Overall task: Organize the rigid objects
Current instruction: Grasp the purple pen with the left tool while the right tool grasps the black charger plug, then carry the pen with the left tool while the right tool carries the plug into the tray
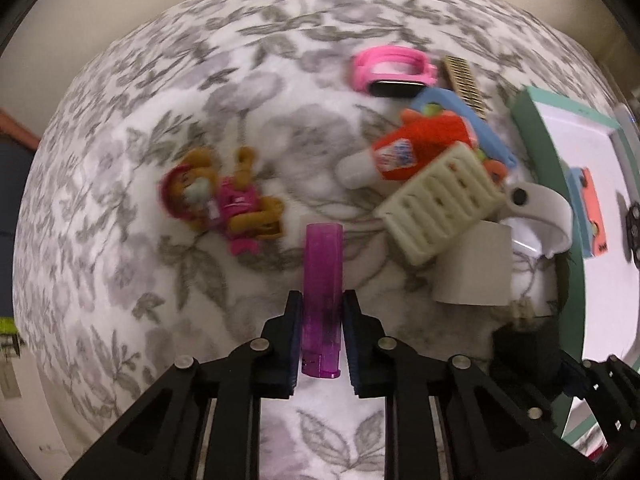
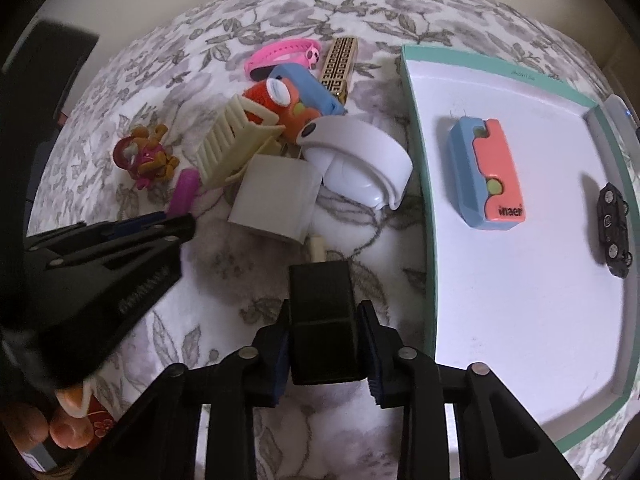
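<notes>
Over the grey floral fleece blanket, the left gripper clamps a translucent purple plastic tube while the right gripper clamps a black rectangular block.

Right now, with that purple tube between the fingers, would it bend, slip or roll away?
The purple tube looks like hard, see-through plastic, so probably stiff and light. Its sides look smooth and glossy, so it might slide in the left fingers, which clamp only its lower part. It seems rounded, so if dropped it could roll on the floral cloth.

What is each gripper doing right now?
Left gripper: closed on the translucent purple plastic tube.
Right gripper: closed on the matte black rectangular block.
</notes>
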